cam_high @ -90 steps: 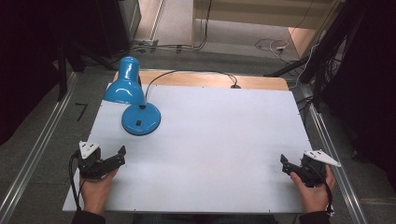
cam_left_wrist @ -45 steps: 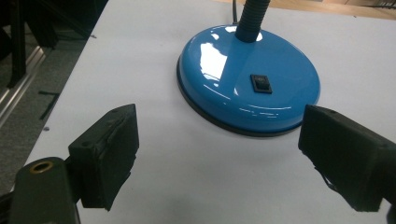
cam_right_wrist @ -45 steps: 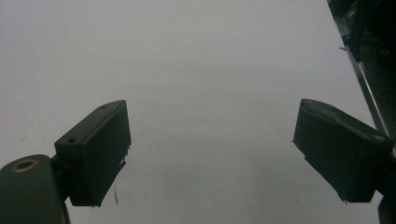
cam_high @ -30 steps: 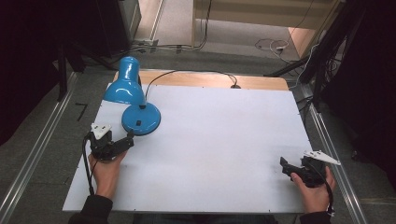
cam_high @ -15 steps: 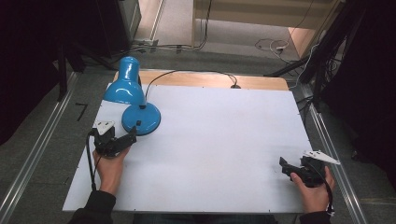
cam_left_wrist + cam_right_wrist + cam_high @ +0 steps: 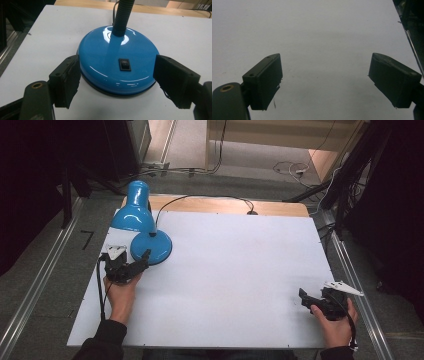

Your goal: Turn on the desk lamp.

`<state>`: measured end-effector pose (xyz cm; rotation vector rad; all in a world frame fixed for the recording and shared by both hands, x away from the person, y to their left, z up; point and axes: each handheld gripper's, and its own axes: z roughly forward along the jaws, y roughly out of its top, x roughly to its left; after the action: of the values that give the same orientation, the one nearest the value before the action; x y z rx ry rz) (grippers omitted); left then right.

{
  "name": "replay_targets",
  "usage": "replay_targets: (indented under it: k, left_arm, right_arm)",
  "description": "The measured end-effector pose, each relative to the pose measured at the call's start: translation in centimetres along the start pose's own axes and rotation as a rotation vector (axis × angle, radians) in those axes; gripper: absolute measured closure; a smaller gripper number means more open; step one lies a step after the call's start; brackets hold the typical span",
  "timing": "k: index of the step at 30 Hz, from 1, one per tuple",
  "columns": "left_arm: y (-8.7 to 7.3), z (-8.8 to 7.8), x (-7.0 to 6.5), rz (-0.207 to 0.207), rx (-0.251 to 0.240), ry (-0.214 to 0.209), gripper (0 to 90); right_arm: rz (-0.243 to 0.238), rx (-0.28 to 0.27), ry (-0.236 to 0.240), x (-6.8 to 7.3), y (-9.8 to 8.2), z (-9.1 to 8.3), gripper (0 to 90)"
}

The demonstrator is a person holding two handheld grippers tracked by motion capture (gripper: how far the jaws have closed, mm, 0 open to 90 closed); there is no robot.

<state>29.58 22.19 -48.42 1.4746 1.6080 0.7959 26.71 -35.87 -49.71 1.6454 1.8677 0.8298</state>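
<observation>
blue glossy enamel covers the round base [image 6: 117, 62] of the desk lamp [image 6: 142, 222], which stands near the far left corner of the white bench [image 6: 240, 270]. a small black rocker switch [image 6: 124, 64] sits on the near slope of the base, and a ribbed neck [image 6: 121, 17] rises from its top toward the blue shade [image 6: 133, 210], which leans over the bench's left edge. a black cord [image 6: 210, 200] runs from the lamp along the wooden strip at the far edge.

the left claw [image 6: 116, 82] is at the near rim of the base, one jaw on each side of it. its jaws have just been closing and are wide apart, with the base between them; the left-hand jaw is right against the rim, while a sliver of white bench shows between the right-hand jaw and the rim, so it has no hold yet. in the high view the left claw [image 6: 137, 265] points at the base, carried by the left hand [image 6: 121, 292].

well apart, near the right front corner, the right claw [image 6: 304, 299] rests in the right hand [image 6: 336, 325]; in its own view the right claw [image 6: 324, 80] has jaws spread wide over bare bench, holding nothing.
</observation>
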Motion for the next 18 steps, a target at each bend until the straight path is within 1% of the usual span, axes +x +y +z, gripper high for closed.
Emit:
replay_targets:
  k: [3, 10, 18]
  left_arm:
    - [0.16, 0.28, -0.11, -0.011, -0.012, -0.004, 24.2]
    - [0.22, 0.51, -0.04, -0.022, -0.01, -0.006, 26.7]
    - [0.66, 0.93, -0.37, -0.017, -0.006, -0.011, 28.7]
  right_arm:
    - [0.004, 0.002, -0.002, 0.0, 0.0, -0.02, 10.2]
    - [0.003, -0.001, -0.001, 0.0, 0.0, -0.04, 10.4]
    - [0.005, -0.001, 0.0, 0.06, 0.02, -0.05, 10.4]
